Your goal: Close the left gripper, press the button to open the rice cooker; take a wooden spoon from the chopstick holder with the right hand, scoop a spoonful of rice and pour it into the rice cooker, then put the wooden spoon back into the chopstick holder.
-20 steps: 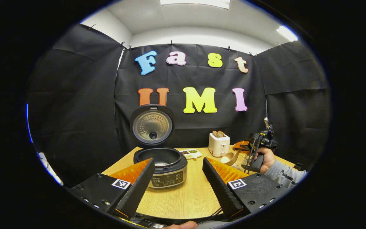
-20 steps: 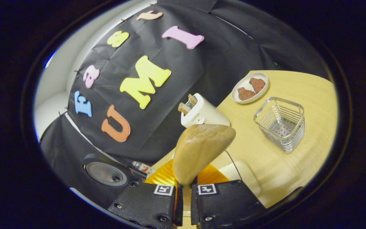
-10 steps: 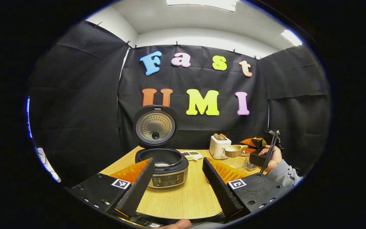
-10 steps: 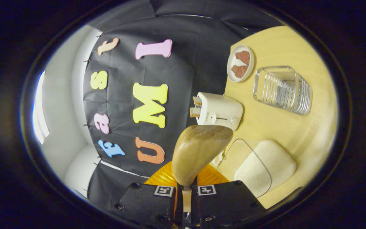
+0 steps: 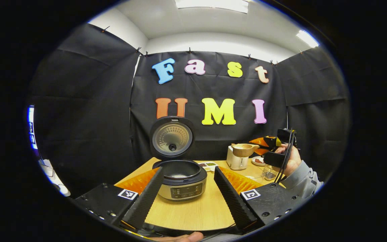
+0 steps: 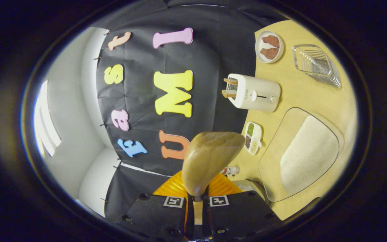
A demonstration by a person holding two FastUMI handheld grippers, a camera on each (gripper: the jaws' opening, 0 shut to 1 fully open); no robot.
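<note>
cooker [image 5: 182, 179] lid up; right gripper [image 6: 198, 198] clenched on spoon [image 6: 210, 158], aloft; left gripper [image 5: 188, 191] released. pouring and return left.

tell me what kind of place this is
Likely a staged kitchen booth for recording, not a home: black cloth wall, a wooden table with an open rice cooker and a toaster.

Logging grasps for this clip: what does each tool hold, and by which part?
The right tool is shut on the wooden spoon, gripping its handle just below the bowl. The left tool is open, holding nothing.
</note>
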